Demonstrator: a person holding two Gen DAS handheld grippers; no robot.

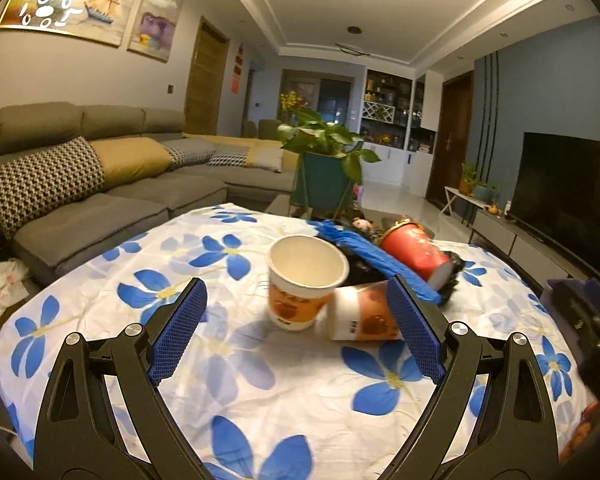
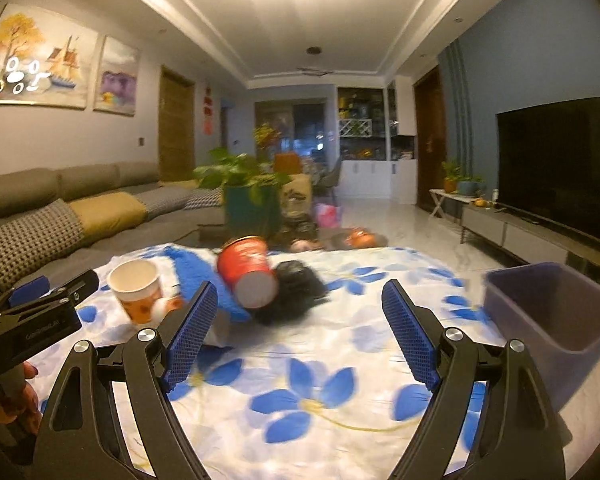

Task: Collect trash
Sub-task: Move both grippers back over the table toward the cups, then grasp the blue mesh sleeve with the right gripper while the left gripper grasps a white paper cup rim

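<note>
Both claws are wide open and hold nothing: left claw [image 1: 295,328], right claw [image 2: 300,332]. Upright cup [image 1: 306,280] touches a fallen cup [image 1: 360,316] mid-worktop; red cup [image 2: 247,276] lies farther, bin [image 2: 548,320] right. Risk: closing on the upright cup may knock it over or roll its neighbour.

A bench under a white cloth with blue flowers [image 1: 259,400] carries an upright paper cup [image 1: 304,280], a toppled paper cup [image 1: 360,316], a red cup [image 1: 416,256] on its side, a blue-and-black bag [image 1: 364,256] and a purple bin [image 2: 548,320].
</note>
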